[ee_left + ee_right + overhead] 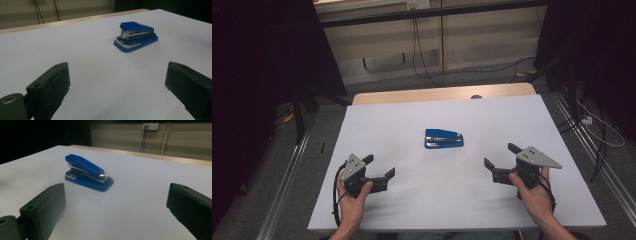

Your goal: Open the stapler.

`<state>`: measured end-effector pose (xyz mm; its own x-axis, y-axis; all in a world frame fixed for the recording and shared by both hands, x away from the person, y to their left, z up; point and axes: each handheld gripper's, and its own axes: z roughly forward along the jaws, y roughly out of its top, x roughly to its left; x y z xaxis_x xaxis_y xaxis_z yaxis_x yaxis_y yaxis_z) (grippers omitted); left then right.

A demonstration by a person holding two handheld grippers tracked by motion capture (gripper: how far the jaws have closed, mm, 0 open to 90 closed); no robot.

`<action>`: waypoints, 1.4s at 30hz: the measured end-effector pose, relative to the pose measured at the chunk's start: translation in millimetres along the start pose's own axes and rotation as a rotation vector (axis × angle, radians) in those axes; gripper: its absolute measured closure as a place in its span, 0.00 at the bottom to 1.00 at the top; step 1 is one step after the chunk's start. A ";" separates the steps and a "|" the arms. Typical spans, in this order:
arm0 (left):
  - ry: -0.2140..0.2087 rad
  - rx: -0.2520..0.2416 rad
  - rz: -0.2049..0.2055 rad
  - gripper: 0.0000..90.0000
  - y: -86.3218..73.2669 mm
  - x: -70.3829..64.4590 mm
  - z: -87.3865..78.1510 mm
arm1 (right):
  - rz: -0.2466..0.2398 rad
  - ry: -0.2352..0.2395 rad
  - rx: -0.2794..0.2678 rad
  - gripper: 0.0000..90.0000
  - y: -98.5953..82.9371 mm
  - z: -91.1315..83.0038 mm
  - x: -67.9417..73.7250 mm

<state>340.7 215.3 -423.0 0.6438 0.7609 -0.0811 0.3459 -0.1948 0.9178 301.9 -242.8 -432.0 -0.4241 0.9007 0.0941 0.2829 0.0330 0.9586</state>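
Note:
A small blue stapler [443,138] with a chrome strip lies closed in the middle of the white table [412,115]. My left gripper [378,166] is held near the front left of the table, jaws wide apart and empty, pointing toward the stapler [136,36]. My right gripper [502,156] is held at the front right, also open and empty, with the stapler [88,173] ahead and left of its jaws. Both grippers stand well short of the stapler.
The table's wooden far edge [442,93] shows behind the white surface. Cables [419,50] trail on the floor beyond it, and metal rails [287,175] run along both sides. A wall socket [150,125] sits on the back wall.

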 end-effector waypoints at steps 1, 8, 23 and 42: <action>-0.009 0.004 -0.018 0.07 0.6 0.2 1.7 | 0.001 0.002 0.002 0.03 1.2 2.3 0.8; -0.017 -0.002 0.036 0.07 5.9 -3.9 9.4 | -0.017 0.028 0.014 0.03 8.3 14.6 8.7; -0.055 0.005 0.042 0.09 15.7 -12.1 34.6 | -0.074 0.080 0.000 0.01 26.6 35.9 22.2; -0.043 -0.004 0.104 0.06 39.6 -14.4 67.8 | -0.082 0.201 -0.009 0.02 35.9 70.4 38.2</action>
<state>391.3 154.7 -411.7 0.7045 0.7097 -0.0018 0.2731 -0.2688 0.9237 356.4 -176.7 -412.8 -0.6085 0.7908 0.0666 0.2333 0.0981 0.9674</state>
